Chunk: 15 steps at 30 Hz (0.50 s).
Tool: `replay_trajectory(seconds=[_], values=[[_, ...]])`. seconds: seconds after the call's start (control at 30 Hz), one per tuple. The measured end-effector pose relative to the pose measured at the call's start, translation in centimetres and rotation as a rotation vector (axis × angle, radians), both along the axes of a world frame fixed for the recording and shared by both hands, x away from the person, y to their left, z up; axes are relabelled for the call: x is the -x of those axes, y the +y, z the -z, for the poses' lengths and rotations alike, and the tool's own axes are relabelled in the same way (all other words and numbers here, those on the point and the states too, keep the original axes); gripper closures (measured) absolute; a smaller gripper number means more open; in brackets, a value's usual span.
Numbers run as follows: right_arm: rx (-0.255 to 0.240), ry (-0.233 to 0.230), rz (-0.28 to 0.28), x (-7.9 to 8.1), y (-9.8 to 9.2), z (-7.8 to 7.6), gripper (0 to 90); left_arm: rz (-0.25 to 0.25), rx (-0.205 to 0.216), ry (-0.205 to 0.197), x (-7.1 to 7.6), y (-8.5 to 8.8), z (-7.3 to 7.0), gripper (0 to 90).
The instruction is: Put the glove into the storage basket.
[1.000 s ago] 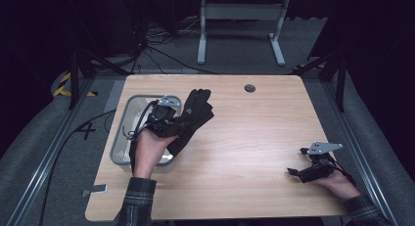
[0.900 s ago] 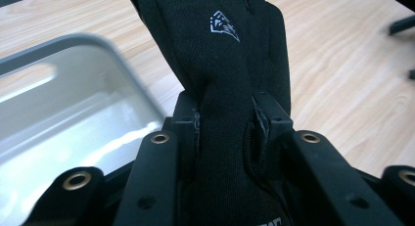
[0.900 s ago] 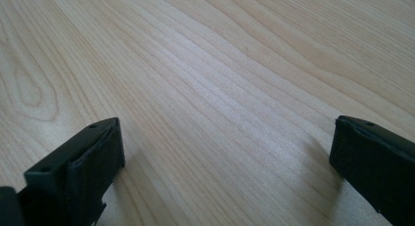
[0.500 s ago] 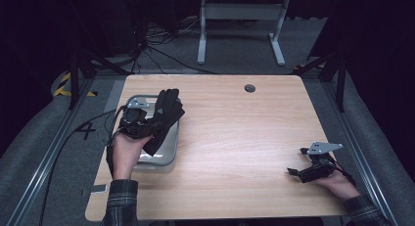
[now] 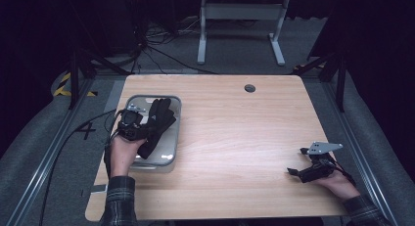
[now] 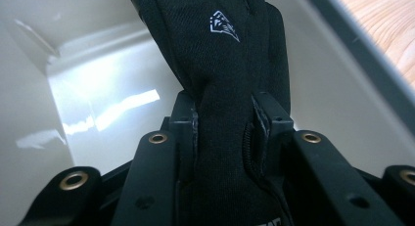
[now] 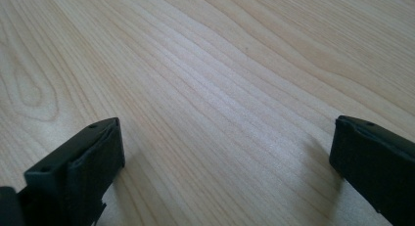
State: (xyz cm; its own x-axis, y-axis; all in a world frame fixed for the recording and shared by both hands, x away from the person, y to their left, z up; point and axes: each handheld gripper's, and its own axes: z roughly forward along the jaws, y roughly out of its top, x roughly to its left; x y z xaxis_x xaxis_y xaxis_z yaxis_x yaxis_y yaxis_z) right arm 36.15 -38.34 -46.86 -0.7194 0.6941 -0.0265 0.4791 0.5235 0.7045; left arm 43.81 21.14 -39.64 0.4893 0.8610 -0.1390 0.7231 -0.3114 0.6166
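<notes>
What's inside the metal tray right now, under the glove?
The black glove, clamped by the left gripper, hangs over the metal tray. Bare shiny floor shows beside it; the part beneath is covered.

You worked at a pale wooden worktop (image 5: 235, 138) in a dark room; grey floor (image 5: 372, 138) flanked it, and a white metal frame (image 5: 240, 25) stood beyond.

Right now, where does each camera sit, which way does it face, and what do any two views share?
High view: above the person's side, looking forward and down on the table; forearms and both hands show.
Left gripper view: on the left gripper, looking into the tray; jaws clamp a black glove.
Right gripper view: on the right gripper, facing bare wood.
Shared: glove and tray, high and left.
</notes>
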Motion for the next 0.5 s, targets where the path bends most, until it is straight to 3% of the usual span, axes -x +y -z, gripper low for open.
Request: replay_trajectory(seconds=[0.1,0.5], values=[[0.000,0.000,0.000,0.0,0.0,0.0,0.1,0.005,-0.001,0.003,-0.1,-0.2,0.1,66.9],[0.000,0.000,0.000,0.0,0.0,0.0,0.1,0.013,-0.052,0.079,-1.5,-0.4,1.7,58.7]])
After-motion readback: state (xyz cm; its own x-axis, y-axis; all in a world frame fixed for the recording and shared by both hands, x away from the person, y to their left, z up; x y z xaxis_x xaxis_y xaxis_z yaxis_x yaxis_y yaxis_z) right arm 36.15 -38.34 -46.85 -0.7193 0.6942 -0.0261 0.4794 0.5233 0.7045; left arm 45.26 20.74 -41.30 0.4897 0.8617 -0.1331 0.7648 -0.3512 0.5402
